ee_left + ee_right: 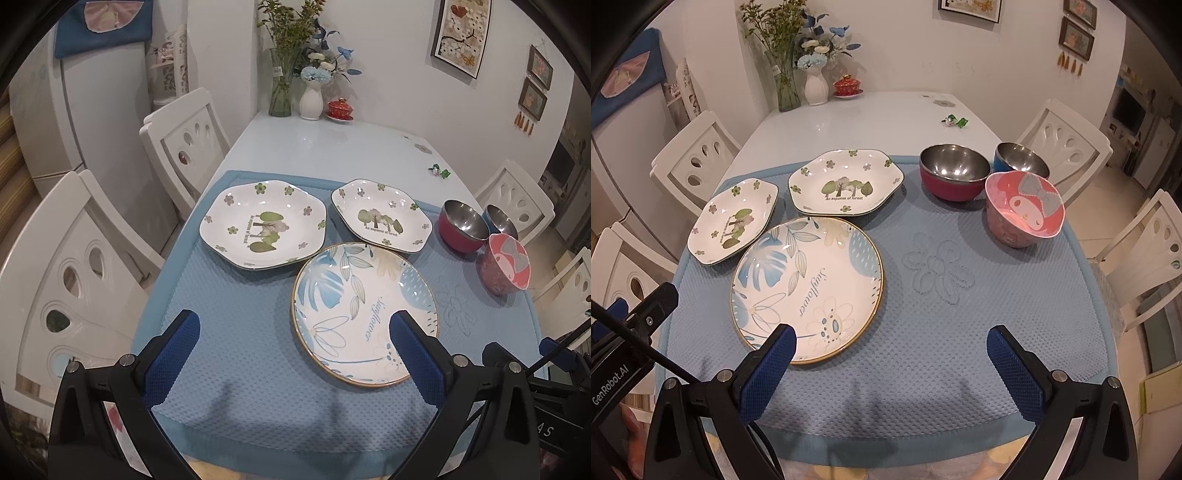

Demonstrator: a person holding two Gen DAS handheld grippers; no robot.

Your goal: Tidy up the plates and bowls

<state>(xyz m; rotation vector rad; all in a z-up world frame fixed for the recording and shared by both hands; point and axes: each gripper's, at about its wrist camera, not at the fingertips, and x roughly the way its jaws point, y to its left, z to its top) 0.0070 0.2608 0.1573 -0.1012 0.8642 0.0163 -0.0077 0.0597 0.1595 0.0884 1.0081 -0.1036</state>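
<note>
A round blue-leaf plate (364, 314) (809, 288) lies on the blue mat. Behind it lie two hexagonal tree-print plates, the left one (263, 223) (733, 221) and the right one (382, 216) (846, 182). At the right stand a red steel bowl (463, 227) (953, 171), a blue steel bowl (500, 221) (1021, 160) and a pink cartoon bowl (504, 264) (1023, 214). My left gripper (295, 336) is open and empty above the mat's near edge, its right finger over the round plate's rim. My right gripper (892, 350) is open and empty, its left finger over that plate's near rim.
The blue mat (942, 280) covers the near half of a white table (868, 118). Two flower vases (803, 83), a red lidded cup (847, 86) and a small green object (955, 120) sit at the far end. White chairs (698, 162) stand on both sides.
</note>
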